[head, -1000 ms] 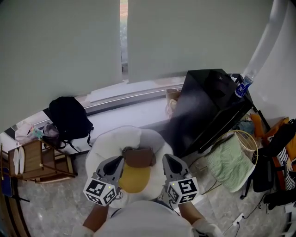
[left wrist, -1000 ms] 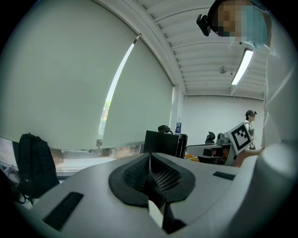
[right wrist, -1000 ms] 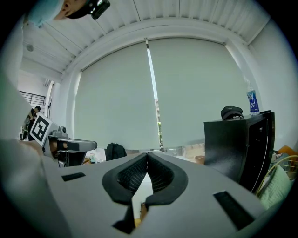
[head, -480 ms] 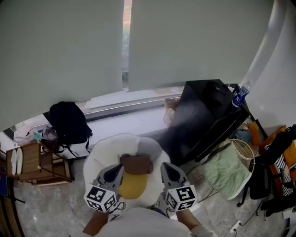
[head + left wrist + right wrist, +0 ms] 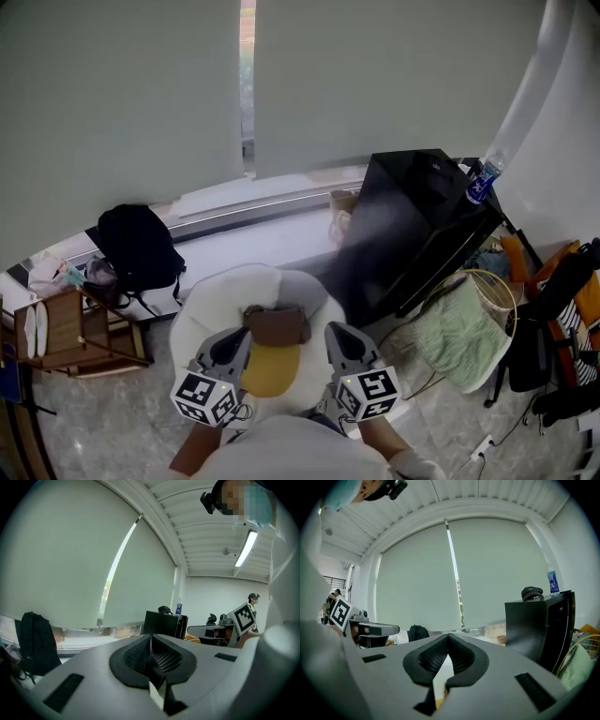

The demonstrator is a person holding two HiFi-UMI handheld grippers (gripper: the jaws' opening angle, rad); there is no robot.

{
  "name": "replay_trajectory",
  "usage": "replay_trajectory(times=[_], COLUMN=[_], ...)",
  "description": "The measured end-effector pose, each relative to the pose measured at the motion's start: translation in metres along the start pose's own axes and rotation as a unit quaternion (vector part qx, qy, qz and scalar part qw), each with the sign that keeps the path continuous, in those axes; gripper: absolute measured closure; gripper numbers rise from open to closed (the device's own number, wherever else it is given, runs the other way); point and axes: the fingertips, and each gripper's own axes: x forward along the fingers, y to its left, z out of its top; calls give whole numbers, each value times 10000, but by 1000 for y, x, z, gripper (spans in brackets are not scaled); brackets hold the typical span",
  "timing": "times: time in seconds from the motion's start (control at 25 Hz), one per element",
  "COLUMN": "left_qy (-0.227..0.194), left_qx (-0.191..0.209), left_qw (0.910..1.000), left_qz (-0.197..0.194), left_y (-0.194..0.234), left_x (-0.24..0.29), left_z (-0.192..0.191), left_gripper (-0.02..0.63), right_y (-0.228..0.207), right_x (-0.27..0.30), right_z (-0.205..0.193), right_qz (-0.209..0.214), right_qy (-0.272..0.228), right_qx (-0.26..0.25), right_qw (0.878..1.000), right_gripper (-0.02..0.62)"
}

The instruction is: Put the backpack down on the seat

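In the head view, a low wooden rack (image 5: 70, 330) stands at the far left, at about 9 o'clock from the picture's middle. Just beside it, toward 1 o'clock, the black backpack (image 5: 139, 246) stands upright against the low window ledge (image 5: 272, 208). It is well apart from both claws and not on the seat. The left gripper view shows the same backpack (image 5: 33, 641) at 8 o'clock, under the pale roller blind (image 5: 70, 564).

The round white seat (image 5: 217, 292) lies at 4 o'clock from the backpack, near the bottom middle of the head view. A brown pouch (image 5: 277, 325) and a yellow cushion (image 5: 270, 367) rest on it.

The left claw (image 5: 232, 345) hangs over the seat's 7 o'clock side. In its own view the left claw (image 5: 151, 638) has its jaws pressed together with nothing between them.

The right claw (image 5: 339, 339) hangs over the seat's 4 o'clock edge. Its own view shows the right claw (image 5: 447, 640) with the jaw tips met and empty. The backpack (image 5: 418, 632) is small and far off at 10 o'clock from the tips.

A black cabinet (image 5: 412, 220) stands at 2 o'clock from the seat. A water bottle (image 5: 479, 181) is upright on its top right corner. At 5 o'clock from the cabinet a green cloth (image 5: 461, 333) lies in a wire basket.
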Motion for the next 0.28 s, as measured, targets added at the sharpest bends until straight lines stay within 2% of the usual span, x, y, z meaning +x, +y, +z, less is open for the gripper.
replay_trajectory(times=[0.28], left_qy=[23], left_qx=[0], left_qw=[10000], left_qz=[-20], left_y=[0], left_x=[-2], left_z=[-1], left_gripper=[568], right_y=[1], right_x=[-2], right_z=[0], right_qz=[-35], right_qy=[11], right_qx=[-20], right_qw=[10000], right_gripper=[565])
